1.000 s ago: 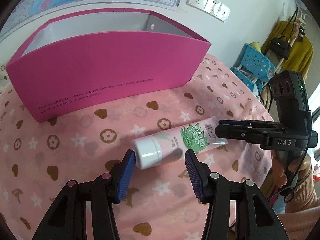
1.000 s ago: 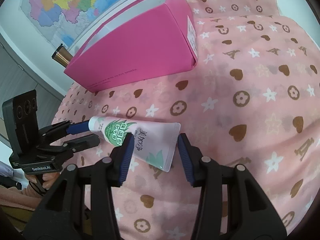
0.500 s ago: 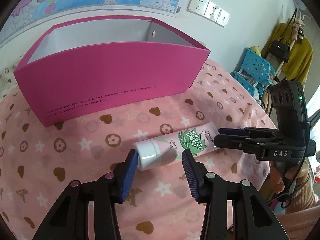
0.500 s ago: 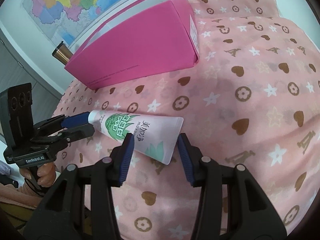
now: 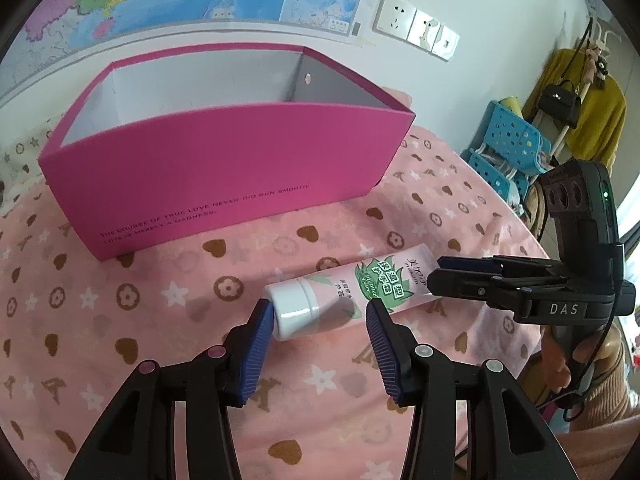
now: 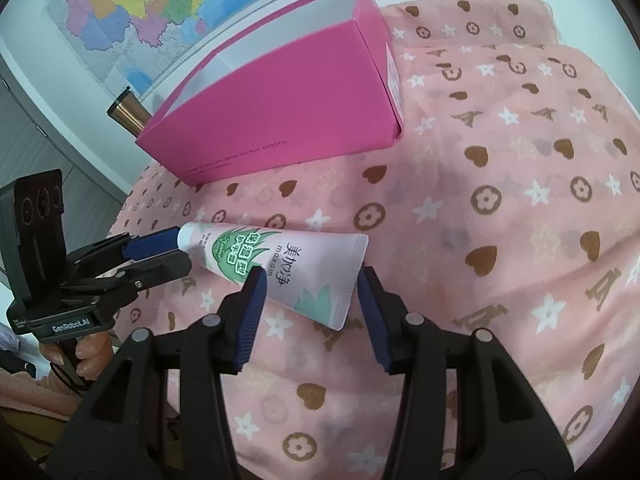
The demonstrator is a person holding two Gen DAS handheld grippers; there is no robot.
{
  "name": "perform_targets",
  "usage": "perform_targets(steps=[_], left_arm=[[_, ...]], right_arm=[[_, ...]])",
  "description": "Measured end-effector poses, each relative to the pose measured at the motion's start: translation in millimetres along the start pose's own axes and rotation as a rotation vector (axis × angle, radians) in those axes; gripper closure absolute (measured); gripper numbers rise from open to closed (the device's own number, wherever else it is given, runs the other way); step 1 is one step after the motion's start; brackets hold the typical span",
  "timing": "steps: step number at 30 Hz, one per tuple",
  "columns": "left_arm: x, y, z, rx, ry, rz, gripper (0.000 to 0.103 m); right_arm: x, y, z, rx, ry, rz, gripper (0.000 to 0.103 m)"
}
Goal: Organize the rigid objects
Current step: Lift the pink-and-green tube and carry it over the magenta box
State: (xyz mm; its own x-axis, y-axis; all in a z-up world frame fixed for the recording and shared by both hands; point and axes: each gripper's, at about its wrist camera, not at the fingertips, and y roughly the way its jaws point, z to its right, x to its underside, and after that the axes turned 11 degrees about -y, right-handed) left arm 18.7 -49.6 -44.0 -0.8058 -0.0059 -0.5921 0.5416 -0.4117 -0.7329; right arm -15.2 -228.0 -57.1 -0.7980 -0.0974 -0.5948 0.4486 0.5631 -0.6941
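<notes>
A pink hand-cream tube [image 5: 360,284] with a white cap lies on the pink patterned cloth [image 5: 120,264], in front of an open magenta box [image 5: 224,168]. My left gripper [image 5: 320,312] straddles the cap end and its jaws are opening. The left pad touches the cap and the right pad stands clear of the tube. My right gripper [image 6: 310,280] straddles the flat crimped end of the tube [image 6: 280,256], pads close beside its edges, with no squeeze visible. Each gripper shows in the other's view: the right gripper [image 5: 434,276] and the left gripper [image 6: 176,248]. The box [image 6: 280,120] looks empty inside.
A bronze cylinder [image 6: 128,114] pokes out behind the box's far corner. A map and wall sockets [image 5: 416,32] are behind the box. Blue baskets [image 5: 508,148] and a yellow garment [image 5: 592,120] stand off the cloth's right edge. A person's hands [image 6: 88,356] hold the handles.
My left gripper's jaws have narrowed around the cap. The tube lies where it did on the cloth, and the right gripper has kept its place at the flat end.
</notes>
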Motion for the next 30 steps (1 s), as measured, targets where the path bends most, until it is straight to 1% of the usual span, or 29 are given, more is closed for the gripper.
perform_targets(steps=[15, 30], left_arm=[[-5, -16, 1, 0.001, 0.006, 0.044, 0.055], [-11, -22, 4, -0.001, 0.009, 0.075, 0.055]], right_arm=[[-11, -6, -8, 0.019, -0.037, 0.017, 0.053], [-17, -11, -12, 0.021, -0.061, 0.036, 0.053]])
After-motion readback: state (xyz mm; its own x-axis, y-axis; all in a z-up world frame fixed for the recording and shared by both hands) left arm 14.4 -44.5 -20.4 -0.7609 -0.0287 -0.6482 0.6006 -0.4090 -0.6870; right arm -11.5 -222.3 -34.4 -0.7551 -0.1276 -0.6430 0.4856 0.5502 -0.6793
